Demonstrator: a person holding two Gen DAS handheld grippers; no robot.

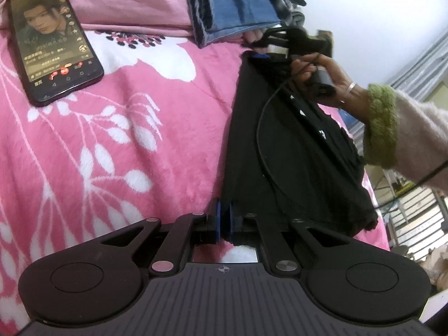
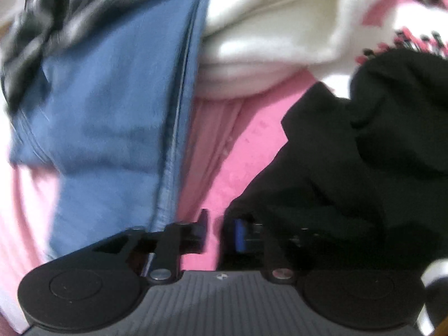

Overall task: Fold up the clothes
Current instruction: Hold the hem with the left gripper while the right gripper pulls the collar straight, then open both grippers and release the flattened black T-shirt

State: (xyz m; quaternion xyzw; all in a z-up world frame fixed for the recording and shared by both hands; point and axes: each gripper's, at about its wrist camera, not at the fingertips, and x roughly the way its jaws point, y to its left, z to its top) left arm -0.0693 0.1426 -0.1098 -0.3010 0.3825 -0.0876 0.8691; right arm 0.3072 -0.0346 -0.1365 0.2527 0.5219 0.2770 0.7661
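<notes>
A black garment (image 1: 280, 145) lies stretched in a long strip over the pink flowered blanket (image 1: 112, 140). My left gripper (image 1: 224, 219) is shut on its near edge, the blue pads pinching the cloth. At the strip's far end a hand (image 1: 330, 84) in a green-cuffed sleeve holds my right gripper (image 1: 259, 50). The right wrist view is blurred: my right gripper (image 2: 219, 225) stands open, with pink blanket (image 2: 252, 145) showing in the gap. The black garment (image 2: 350, 168) is bunched to the right and drapes over the right finger.
A lit phone (image 1: 53, 42) lies on the blanket at the far left. Folded blue jeans (image 1: 235, 8) and a dark checked garment (image 1: 282, 0) are stacked at the back. A white cloth (image 2: 266, 42) lies beyond the jeans (image 2: 117, 112). The bed's edge runs along the right.
</notes>
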